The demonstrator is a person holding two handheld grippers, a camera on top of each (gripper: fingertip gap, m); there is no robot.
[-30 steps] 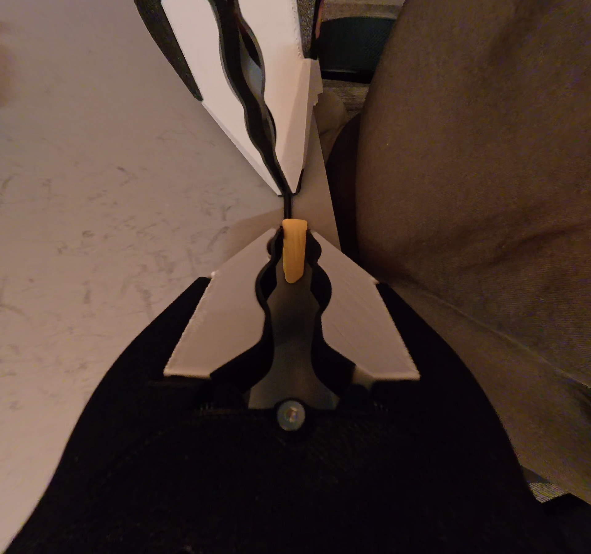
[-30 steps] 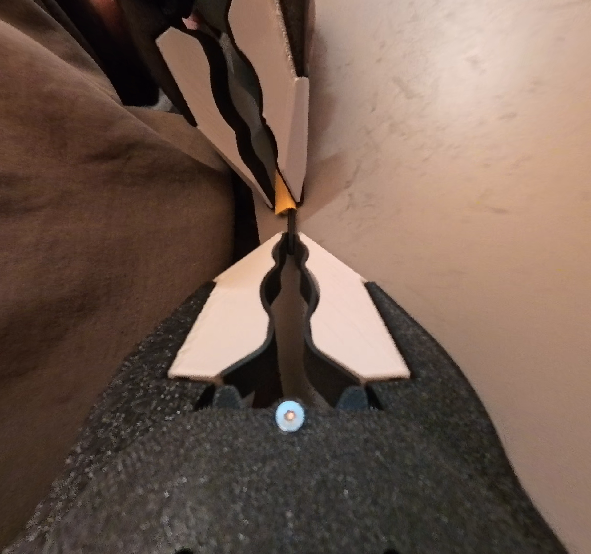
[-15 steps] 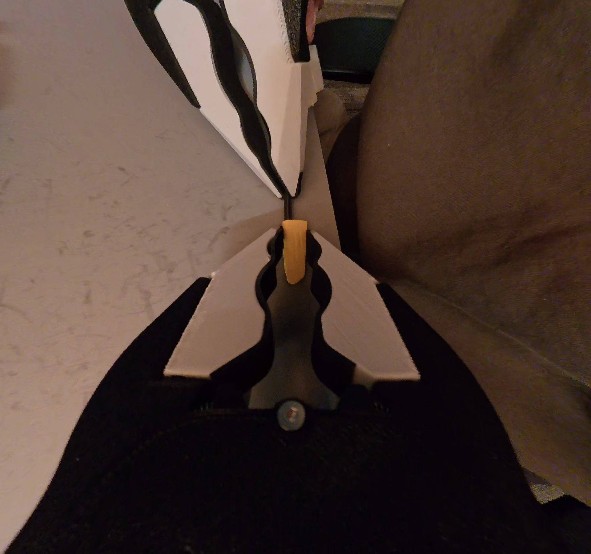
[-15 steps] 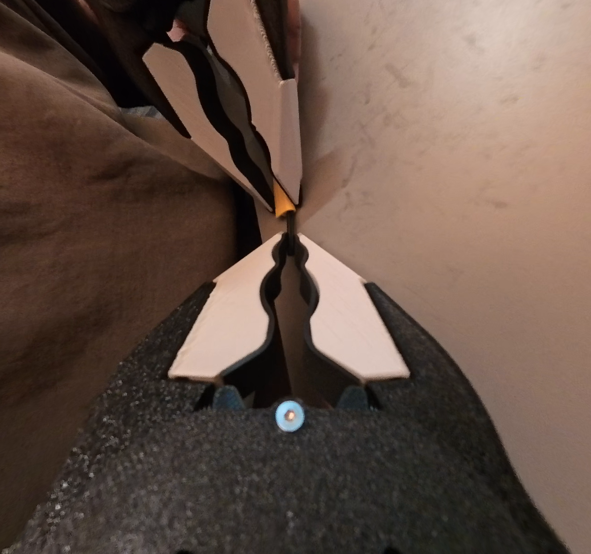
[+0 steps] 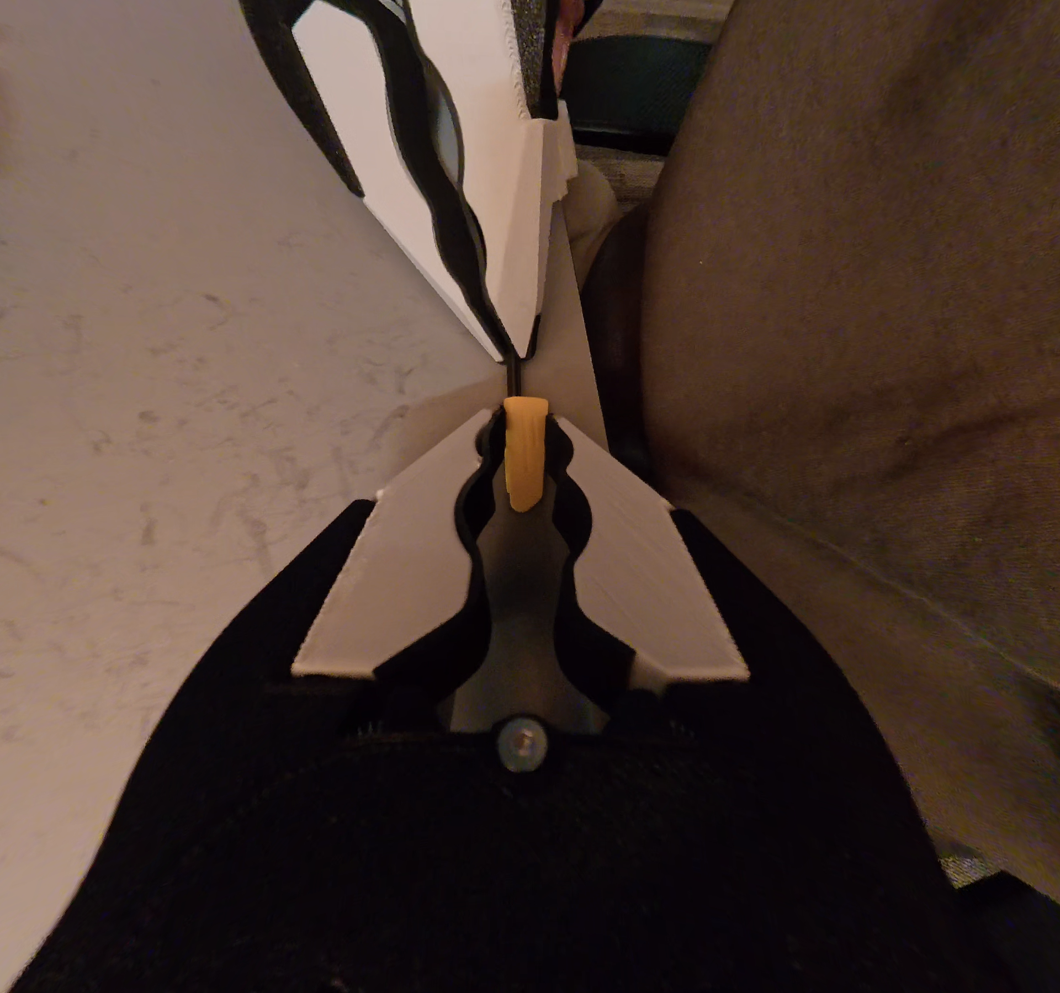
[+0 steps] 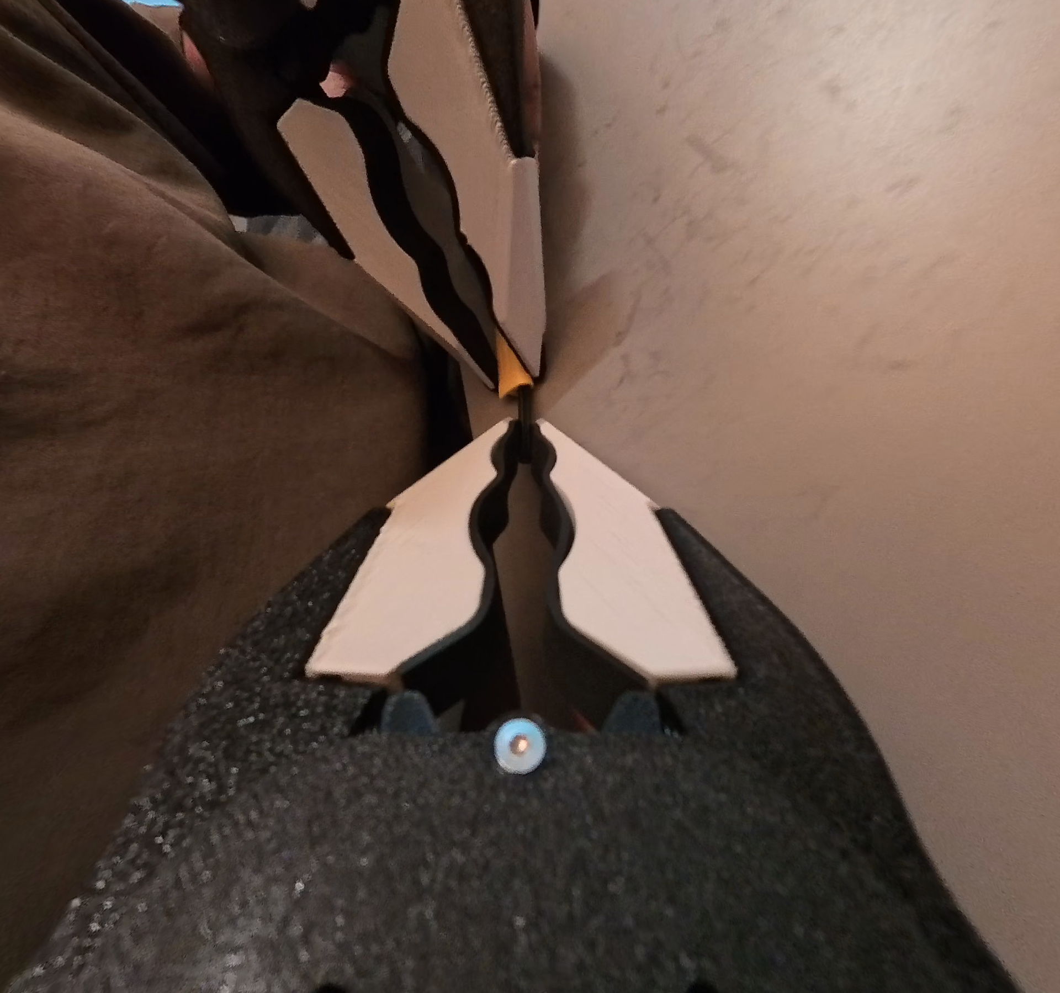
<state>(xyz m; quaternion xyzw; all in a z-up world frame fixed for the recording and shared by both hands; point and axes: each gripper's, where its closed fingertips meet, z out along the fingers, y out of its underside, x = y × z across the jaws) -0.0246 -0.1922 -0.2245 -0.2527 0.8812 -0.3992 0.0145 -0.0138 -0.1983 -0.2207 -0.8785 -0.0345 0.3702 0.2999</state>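
Left wrist view: over the pale marbled tabletop [image 5: 172, 392], the left gripper [image 5: 521, 420] pinches a small yellow rubbery sleeve [image 5: 523, 455]. A thin black pin [image 5: 514, 377] joins it to the right gripper [image 5: 513, 349], clamped tip-to-tip opposite, brown fabric [image 5: 860, 334] rightward. Both grips seem best kept firm and aligned.

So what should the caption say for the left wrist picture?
Left gripper pinching a yellow piece, joined by a thin black stem to the right gripper.

Open pale tabletop [image 5: 172, 334] one side, brown clothing [image 5: 860, 334] crowding other
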